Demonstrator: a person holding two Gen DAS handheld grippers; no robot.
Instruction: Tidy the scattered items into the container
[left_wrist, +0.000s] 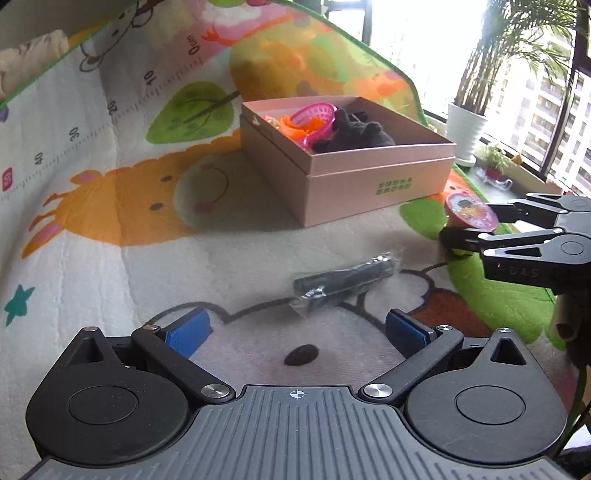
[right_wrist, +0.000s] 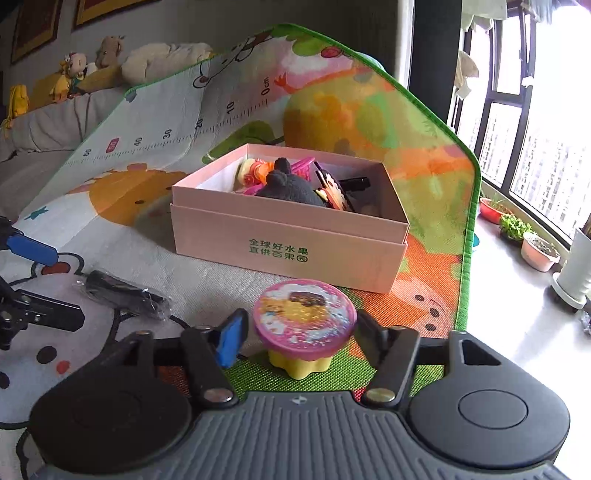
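A toy cup (right_wrist: 305, 316) with a pink picture lid and a yellow base stands on the play mat, just in front of the pink cardboard box (right_wrist: 258, 229). My right gripper (right_wrist: 301, 328) has a finger on each side of the cup, pads against the lid. In the left wrist view that cup (left_wrist: 468, 211) sits between the right gripper's (left_wrist: 472, 225) fingers. A black item in a clear wrapper (left_wrist: 343, 284) lies on the mat ahead of my left gripper (left_wrist: 297, 328), which is open and holds nothing. The box (left_wrist: 384, 151) holds a pink basket, an orange toy and a black plush.
The colourful mat (right_wrist: 424, 155) ends at a green edge on the right, with bare floor, plant pots (right_wrist: 539, 251) and a window beyond. A sofa with plush toys (right_wrist: 107, 55) stands at the back left. A white planter (left_wrist: 465, 129) stands behind the box.
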